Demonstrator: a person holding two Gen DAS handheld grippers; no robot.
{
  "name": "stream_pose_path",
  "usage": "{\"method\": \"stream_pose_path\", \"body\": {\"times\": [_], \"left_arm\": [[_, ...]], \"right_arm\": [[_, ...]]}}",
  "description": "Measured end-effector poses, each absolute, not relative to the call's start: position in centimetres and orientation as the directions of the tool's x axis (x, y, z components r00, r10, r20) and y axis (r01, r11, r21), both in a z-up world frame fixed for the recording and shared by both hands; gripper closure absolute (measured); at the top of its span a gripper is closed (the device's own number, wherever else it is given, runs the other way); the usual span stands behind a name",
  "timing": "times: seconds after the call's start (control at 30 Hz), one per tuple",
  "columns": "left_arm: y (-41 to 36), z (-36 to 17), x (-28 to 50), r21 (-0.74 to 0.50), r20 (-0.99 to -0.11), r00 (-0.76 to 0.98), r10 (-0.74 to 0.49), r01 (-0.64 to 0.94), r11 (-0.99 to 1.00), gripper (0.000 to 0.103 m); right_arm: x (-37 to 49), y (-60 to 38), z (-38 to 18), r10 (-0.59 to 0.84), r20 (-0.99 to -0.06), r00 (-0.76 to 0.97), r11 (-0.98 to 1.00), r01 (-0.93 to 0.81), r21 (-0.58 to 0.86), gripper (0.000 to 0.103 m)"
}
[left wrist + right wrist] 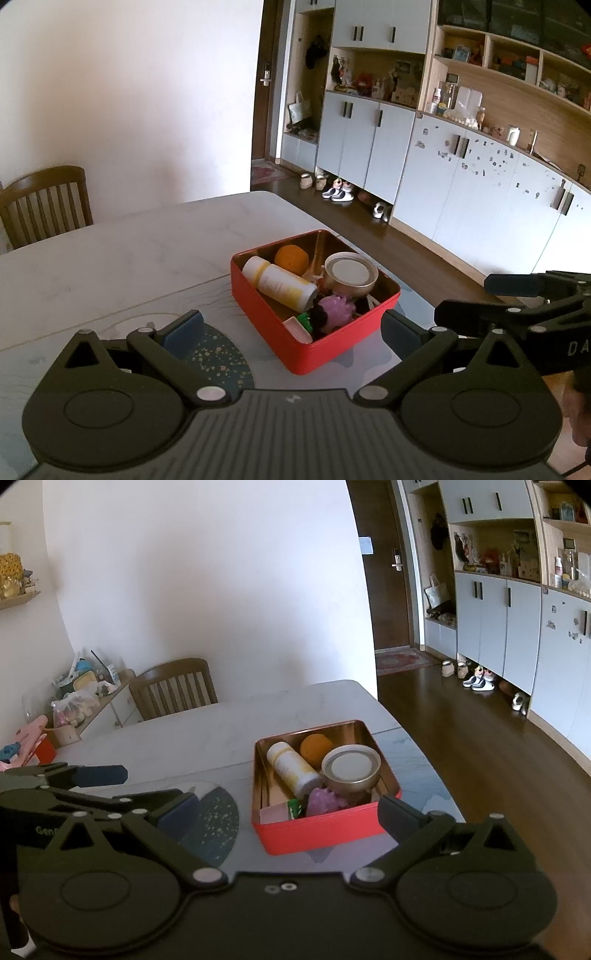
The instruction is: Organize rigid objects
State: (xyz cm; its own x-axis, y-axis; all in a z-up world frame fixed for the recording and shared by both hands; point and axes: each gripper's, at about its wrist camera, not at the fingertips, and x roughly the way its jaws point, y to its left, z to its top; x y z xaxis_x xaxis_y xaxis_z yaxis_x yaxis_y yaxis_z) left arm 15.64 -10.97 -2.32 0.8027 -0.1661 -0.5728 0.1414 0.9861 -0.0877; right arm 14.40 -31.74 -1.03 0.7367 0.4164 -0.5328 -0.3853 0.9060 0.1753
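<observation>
Both black two-finger grippers, left [291,328] and right [288,814], hang spread and empty before a red rectangular tin [314,343] of sundries on the pale marble table [110,258]

Soft daylight fills my view, bright on the white wall [129,92] and pale table [110,258]. Fisheye bending curves the cabinets [480,177] at the edges; corners go black. Everything is slightly soft.

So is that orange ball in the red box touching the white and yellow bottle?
Cannot tell. In the left wrist view the orange ball sits right behind the white and yellow bottle in the red box, overlapping it, so neither contact nor gap shows plainly.
</observation>
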Motion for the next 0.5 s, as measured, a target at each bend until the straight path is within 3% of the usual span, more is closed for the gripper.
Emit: {"method": "stream_pose_path", "body": {"times": [0.5], "left_arm": [[-9.9, -2.4, 14.7, -0.091, -0.574, 0.8, -0.177, 0.152, 0.984, 0.0]], "right_arm": [[13.5, -31.0, -1.2, 0.395, -0.541, 0.743, 0.917, -0.358, 0.177, 0.0]]}}
